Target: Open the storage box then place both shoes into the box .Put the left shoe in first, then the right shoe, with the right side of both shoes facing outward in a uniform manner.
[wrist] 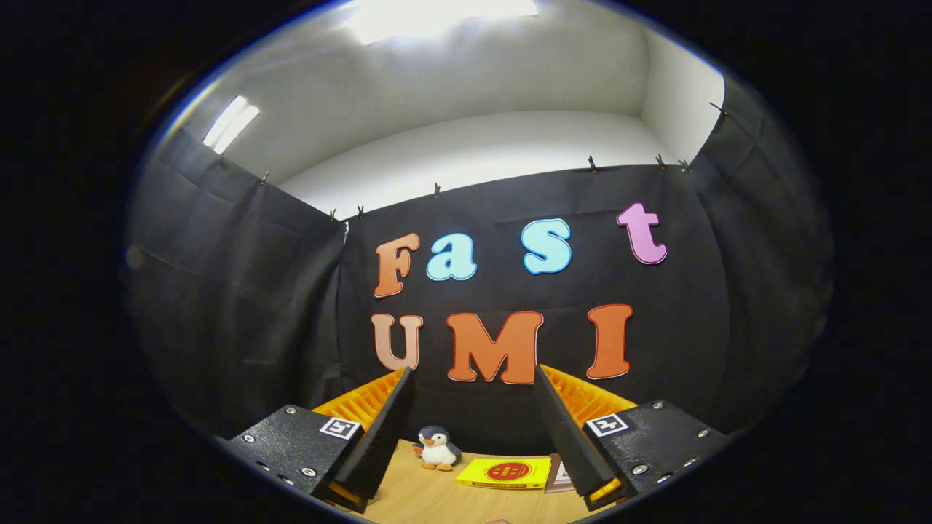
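Here the hand-held gripper (473, 378) is spread wide, empty, above a toy penguin (437, 447).

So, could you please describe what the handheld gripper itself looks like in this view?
The gripper has two long wedge-shaped fingers with finely ribbed inner faces, standing apart with nothing between them. Each is mounted on a black, rough-textured block fastened with silver screws and carrying a small square black-and-white marker. No cables can be seen.

A wooden bench (422, 495) carries a toy penguin (437, 447) near its far edge, a yellow book (504, 473) just beside it.
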`<action>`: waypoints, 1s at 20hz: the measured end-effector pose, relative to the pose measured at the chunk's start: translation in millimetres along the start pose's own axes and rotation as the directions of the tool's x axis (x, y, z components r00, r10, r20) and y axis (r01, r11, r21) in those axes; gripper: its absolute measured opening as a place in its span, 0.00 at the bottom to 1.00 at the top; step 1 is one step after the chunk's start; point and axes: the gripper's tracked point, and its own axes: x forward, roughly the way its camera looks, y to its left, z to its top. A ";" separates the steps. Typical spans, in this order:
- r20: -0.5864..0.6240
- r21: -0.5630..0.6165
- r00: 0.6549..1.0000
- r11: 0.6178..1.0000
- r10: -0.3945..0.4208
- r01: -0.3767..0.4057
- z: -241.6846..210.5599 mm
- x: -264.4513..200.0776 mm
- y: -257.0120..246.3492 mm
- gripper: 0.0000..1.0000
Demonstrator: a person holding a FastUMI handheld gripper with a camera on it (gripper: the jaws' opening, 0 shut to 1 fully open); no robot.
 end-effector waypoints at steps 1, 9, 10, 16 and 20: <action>0.001 -0.004 1.000 1.000 -0.004 0.004 0.1 -0.8 -2.1 0.97; 0.025 -0.028 0.997 0.997 -0.071 0.072 3.4 -17.8 -32.5 0.97; 0.033 -0.037 0.996 0.996 -0.082 0.083 4.5 -19.4 -37.9 0.97; 0.021 -0.031 0.993 0.993 -0.114 0.115 -6.5 -12.7 -54.6 0.97; 0.035 -0.034 0.993 0.993 -0.113 0.114 -0.9 -8.9 -55.5 0.97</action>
